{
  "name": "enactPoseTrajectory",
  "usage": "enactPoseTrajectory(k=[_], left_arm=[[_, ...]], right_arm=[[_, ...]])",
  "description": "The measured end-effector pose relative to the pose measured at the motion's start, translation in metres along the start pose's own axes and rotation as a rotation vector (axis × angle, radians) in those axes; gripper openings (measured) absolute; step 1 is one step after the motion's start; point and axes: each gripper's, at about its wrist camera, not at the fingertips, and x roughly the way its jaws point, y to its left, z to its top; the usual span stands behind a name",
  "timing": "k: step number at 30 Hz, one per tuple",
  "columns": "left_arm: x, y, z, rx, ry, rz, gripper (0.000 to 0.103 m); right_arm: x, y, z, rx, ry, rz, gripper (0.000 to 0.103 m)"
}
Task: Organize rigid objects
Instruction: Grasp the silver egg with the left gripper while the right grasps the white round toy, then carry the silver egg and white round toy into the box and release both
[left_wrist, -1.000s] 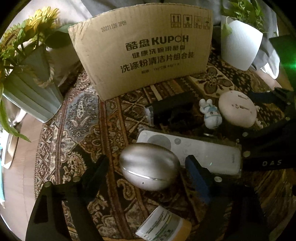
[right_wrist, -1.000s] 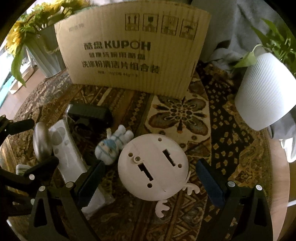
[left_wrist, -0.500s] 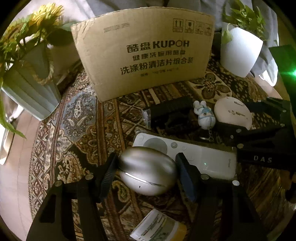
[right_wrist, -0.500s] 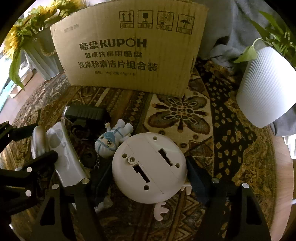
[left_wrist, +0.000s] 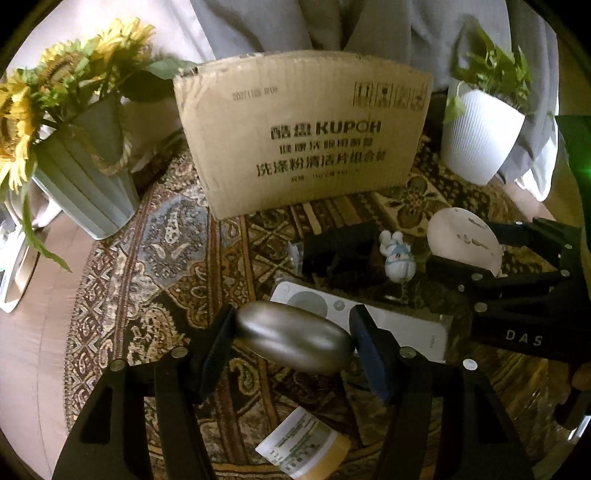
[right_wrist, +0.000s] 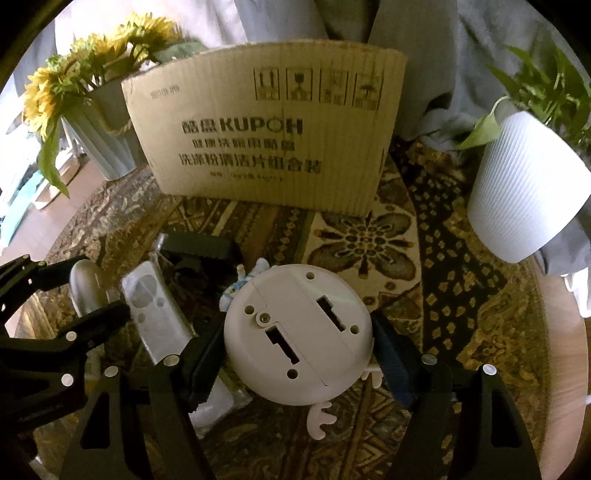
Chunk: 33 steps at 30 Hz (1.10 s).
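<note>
Patterned woven rug (left_wrist: 177, 258) underfoot, corrugated cardboard box (left_wrist: 306, 133) standing ahead of both claws. Left gripper (left_wrist: 291, 338) is clamped on a smooth, silvery egg-shaped case (left_wrist: 291, 336), seemingly just clear of the rug. Right gripper (right_wrist: 297, 345) pinches a round white plastic disc (right_wrist: 299, 332), slotted and screw-holed underside facing up, antler-like prongs poking out below. Between them lies a flat white remote (right_wrist: 155, 314).

This looks like a home living space. A round table carries a patterned, carpet-like cloth (right_wrist: 461, 280), with a vase of sunflowers (left_wrist: 66, 110) at one side and a potted green plant in a ribbed white pot (right_wrist: 524, 192) at the other. Small household things lie about: a white remote control (left_wrist: 388, 321), a little figurine keychain (left_wrist: 397, 258), and a printed cardboard box (left_wrist: 306, 136) standing behind them.
</note>
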Motion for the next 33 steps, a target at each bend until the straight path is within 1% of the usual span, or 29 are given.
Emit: enactPoseTrajectory(k=[6, 13, 18, 21, 33], left_arm=[[-0.018, 0.001, 0.011, -0.007, -0.049, 0.023, 0.062], [-0.044, 0.003, 0.027, -0.038, -0.134, 0.041, 0.062], [-0.061, 0.004, 0.039, -0.064, -0.183, 0.036, 0.062], [-0.070, 0.004, 0.044, -0.066, -0.194, 0.033, 0.062], [-0.101, 0.003, 0.073, -0.073, -0.285, 0.032, 0.062]], right_arm=[[-0.021, 0.002, 0.005, -0.005, -0.053, -0.010, 0.075], [-0.049, 0.000, 0.016, 0.013, -0.131, -0.017, 0.075], [-0.067, -0.002, 0.026, 0.029, -0.181, -0.018, 0.075], [-0.079, -0.004, 0.032, 0.045, -0.212, -0.015, 0.075], [-0.114, -0.005, 0.050, 0.067, -0.322, -0.015, 0.075]])
